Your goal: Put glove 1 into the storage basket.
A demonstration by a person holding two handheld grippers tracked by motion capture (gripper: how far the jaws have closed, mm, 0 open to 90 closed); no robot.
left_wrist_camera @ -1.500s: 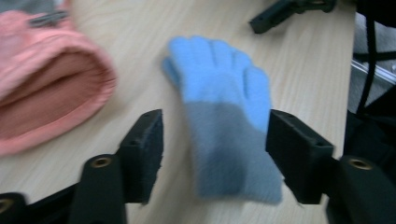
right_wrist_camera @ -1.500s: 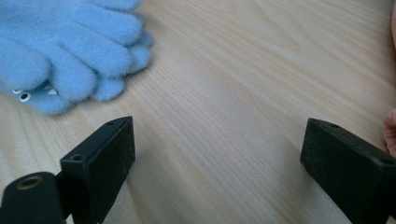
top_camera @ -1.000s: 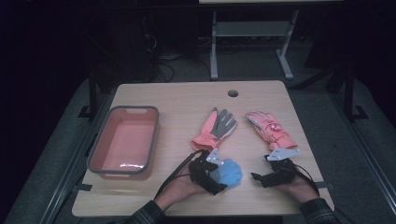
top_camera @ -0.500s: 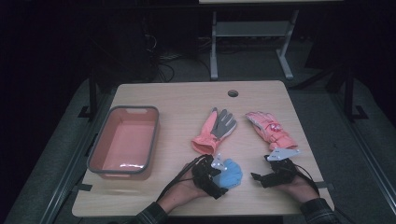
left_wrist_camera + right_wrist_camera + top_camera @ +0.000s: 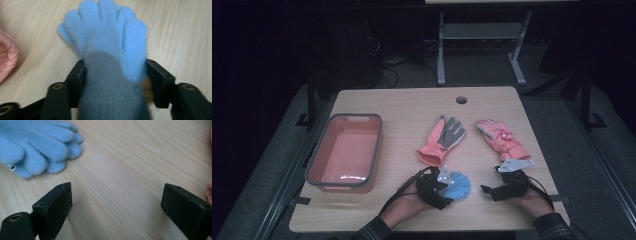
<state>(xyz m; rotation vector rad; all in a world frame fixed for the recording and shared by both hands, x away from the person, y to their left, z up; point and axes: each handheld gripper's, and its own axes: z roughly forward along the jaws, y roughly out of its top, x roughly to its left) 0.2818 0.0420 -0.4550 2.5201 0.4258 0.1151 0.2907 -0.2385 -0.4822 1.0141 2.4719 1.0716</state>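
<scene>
The room beyond was dark, and the pale wooden worktop (image 5: 412, 107) stood lit in the middle of it. Taking the blue glove (image 5: 458, 184) as the landmark: well to its left sat the empty pink tray (image 5: 317, 160), and just behind it lay the pink-and-grey glove (image 5: 443, 140), with the pink padded glove (image 5: 502, 140) behind and to the right.

The left hand-held gripper (image 5: 443, 186) sat at the blue glove's cuff end. Its jaws had just been closing, and in the left gripper view they bracketed the blue glove (image 5: 107, 50) at its wrist, the pads (image 5: 156, 75) touching the fleece on both sides (a fresh pinch, by the look of it). That suggested the pickup was now in hand, with the tray the likely destination.

To the glove's right, the right hand-held gripper (image 5: 488, 190) rested on the worktop with jaws spread wide and nothing between them, the glove's fingertips (image 5: 50, 147) lying clear of it.
</scene>
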